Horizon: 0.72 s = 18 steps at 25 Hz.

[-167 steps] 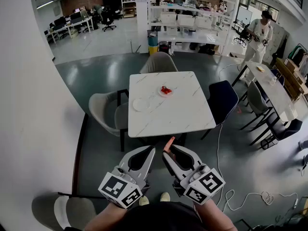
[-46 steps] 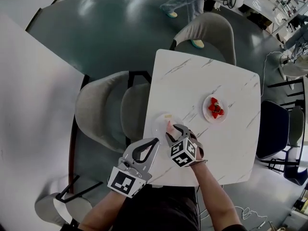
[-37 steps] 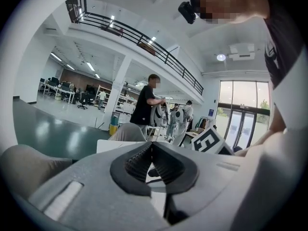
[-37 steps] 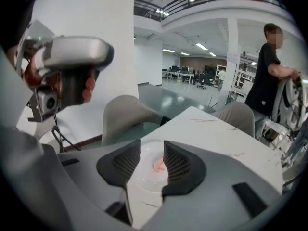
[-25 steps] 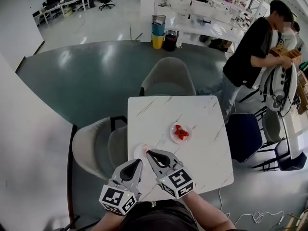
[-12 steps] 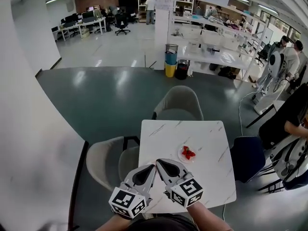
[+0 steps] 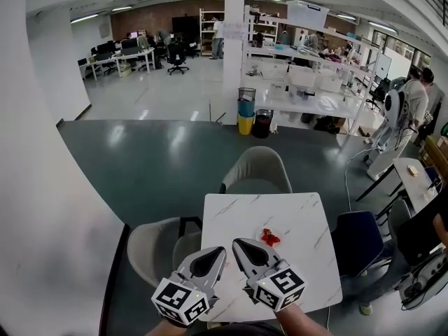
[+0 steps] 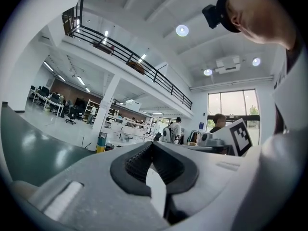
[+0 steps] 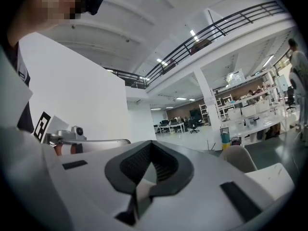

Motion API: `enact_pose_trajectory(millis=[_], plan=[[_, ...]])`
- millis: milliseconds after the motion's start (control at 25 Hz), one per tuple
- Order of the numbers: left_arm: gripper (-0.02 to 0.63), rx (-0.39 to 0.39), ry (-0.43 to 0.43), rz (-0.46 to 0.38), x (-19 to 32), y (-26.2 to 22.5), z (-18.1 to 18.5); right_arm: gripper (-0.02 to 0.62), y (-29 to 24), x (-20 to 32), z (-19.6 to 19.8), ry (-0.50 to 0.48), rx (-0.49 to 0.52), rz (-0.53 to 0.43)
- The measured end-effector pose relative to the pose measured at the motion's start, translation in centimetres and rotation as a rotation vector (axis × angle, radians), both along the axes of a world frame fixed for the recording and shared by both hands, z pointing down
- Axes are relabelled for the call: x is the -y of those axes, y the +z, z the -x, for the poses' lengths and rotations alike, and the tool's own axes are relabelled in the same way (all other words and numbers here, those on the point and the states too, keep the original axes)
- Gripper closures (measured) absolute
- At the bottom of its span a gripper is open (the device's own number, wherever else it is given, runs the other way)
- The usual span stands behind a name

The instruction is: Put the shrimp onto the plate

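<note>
Here, the ribbed-padded left tongs (image 7: pixel 219 250) and right tongs (image 7: pixel 238 242) sit clenched, empty, near the veined marble table (image 7: pixel 308 257).

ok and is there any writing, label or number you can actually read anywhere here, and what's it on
No words or numbers can be read in any view.
Left gripper and right gripper: black-and-white square markers on their cubes, patterns only, no letters.
Sheet on the pillar: too small to read.
</note>
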State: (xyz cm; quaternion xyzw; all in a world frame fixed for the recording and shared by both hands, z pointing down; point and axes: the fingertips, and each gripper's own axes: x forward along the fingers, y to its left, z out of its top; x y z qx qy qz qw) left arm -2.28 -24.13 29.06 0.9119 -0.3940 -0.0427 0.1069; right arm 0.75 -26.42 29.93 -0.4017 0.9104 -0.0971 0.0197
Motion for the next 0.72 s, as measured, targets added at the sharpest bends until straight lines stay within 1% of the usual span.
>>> enact_pose_trajectory(millis=[160, 400, 720], plan=[[0.598, -0.003, 0.005, -0.012, -0.3, -0.5, -0.5, 0.594, -0.7, -0.4, -0.7, 0.016, 0.0, -0.023], [0.598, -0.011, 0.009, -0.019, -0.3, -0.5, -1.3, 0.594, -0.5, -0.5, -1.6, 0.031, -0.006, -0.025], [0.598, -0.018, -0.018, -0.029, 0.0, -0.4, -0.4, 0.594, -0.5, -0.4, -0.9, 0.023, -0.014, -0.037]])
